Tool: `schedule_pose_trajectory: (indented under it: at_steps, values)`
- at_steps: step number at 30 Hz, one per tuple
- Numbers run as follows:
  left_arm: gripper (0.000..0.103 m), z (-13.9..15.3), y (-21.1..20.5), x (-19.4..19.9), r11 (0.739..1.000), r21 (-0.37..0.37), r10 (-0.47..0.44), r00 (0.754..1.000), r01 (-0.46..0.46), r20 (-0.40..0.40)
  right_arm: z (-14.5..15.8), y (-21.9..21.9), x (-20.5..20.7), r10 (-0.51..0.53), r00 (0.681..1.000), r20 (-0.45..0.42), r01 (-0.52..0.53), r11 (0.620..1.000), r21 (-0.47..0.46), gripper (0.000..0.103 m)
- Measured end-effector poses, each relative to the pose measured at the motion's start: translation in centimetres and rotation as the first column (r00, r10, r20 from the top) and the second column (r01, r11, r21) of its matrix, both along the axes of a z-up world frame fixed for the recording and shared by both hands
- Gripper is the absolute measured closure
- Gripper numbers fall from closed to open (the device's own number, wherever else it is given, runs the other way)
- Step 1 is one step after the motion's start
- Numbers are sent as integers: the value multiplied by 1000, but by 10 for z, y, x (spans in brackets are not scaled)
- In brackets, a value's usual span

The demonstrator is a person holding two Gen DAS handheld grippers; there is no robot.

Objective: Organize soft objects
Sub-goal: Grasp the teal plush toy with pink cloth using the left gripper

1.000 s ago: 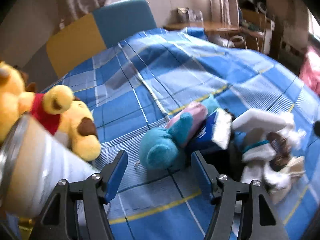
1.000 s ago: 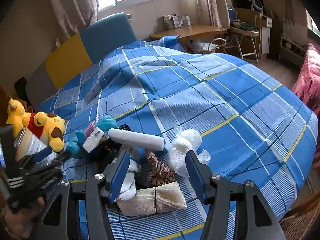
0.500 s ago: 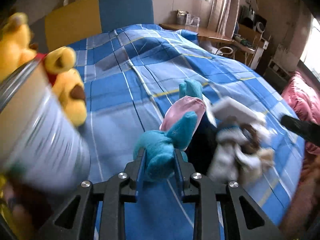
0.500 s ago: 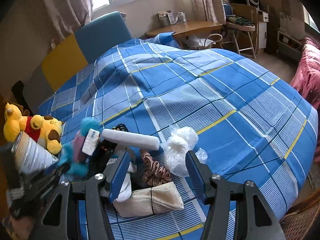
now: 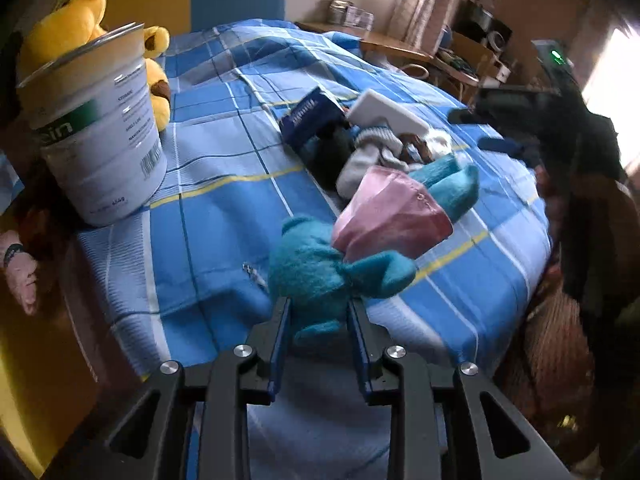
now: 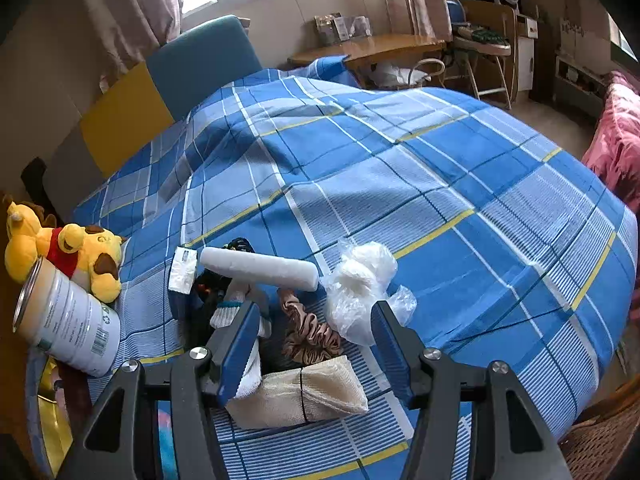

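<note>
1. L gripper [image 5: 318, 320] fingers pinch teal plush [image 5: 320, 276], jaws easing apart; R gripper [image 6: 316, 344] spread, empty, above sock pile [image 6: 240, 312]
2. Tin can [image 5: 100, 128] & yellow plush [image 5: 72, 16] sit nearby on bed [image 5: 224, 184]
3. Only R view shows plastic bag [image 6: 360, 280]

Tin [image 6: 66, 322] left of sock pile [image 6: 240, 312], on bedspread [image 6: 440, 184]

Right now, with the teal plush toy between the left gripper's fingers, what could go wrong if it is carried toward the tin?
1. The left gripper pinches only the head of the teal plush toy, and its jaws are opening slightly, so the toy may slip out.
2. The toy's hanging body and pink dress might drag across the blue plaid blanket.
3. The open tin stands near the bed edge; a bump could tip it.
</note>
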State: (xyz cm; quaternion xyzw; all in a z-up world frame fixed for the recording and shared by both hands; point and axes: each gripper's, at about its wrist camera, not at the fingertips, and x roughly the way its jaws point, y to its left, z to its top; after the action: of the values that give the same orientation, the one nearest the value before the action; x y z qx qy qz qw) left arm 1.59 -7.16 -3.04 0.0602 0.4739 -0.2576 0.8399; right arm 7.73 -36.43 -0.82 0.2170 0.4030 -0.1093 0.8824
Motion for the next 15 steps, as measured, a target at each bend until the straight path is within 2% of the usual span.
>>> schedule_pose_trajectory:
  at_steps: [2, 4, 7, 10, 15]
  values:
    - [49, 4, 4, -10, 1000, 14, -12, 999, 12, 38, -2, -2, -1, -12, 1000, -7, 12, 1000, 9, 44]
    - [37, 10, 6, -16, 999, 21, -29, 995, 27, 98, -3, -5, -1, -22, 1000, -14, 22, 1000, 22, 44]
    - [34, 17, 3, -18, 996, 70, -66, 982, 55, 174, -5, -7, -2, -29, 999, -21, 30, 999, 37, 44]
    - [27, 22, -9, -16, 984, 145, -139, 958, 104, 252, -6, -7, -2, -30, 999, -28, 31, 998, 46, 44]
    - [16, 25, -33, 1, 970, 185, -213, 924, 160, 317, -8, -10, -3, -41, 999, -29, 43, 997, 65, 44]
